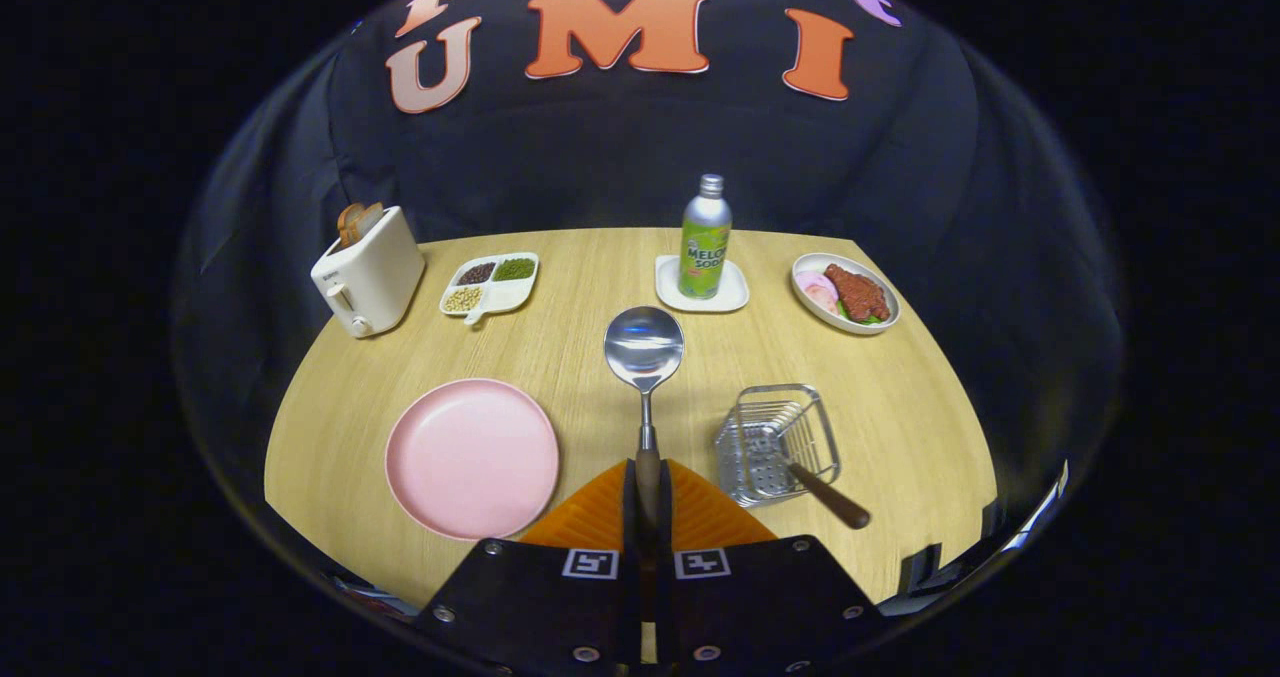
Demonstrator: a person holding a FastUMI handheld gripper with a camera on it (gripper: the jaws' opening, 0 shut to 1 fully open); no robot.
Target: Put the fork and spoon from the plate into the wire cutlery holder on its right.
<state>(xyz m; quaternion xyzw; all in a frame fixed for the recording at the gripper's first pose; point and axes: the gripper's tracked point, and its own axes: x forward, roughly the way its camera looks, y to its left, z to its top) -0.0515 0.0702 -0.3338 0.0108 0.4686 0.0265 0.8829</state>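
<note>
The gripper (648,487) is clamped on the brown handle of one spoon (644,349), both fingers pressing it, its bowl raised ahead above the wooden table (900,427). The one pink plate (472,457) lies bare, near the table's front edge. Right of the fingers stands one wire cutlery holder (778,444) with one brown-handled utensil (826,497) leaning out. Open tabletop separates plate from holder. Beyond: one toaster (367,270), one divided dish (490,284), one bottle (705,240), one food plate (845,292).
</note>
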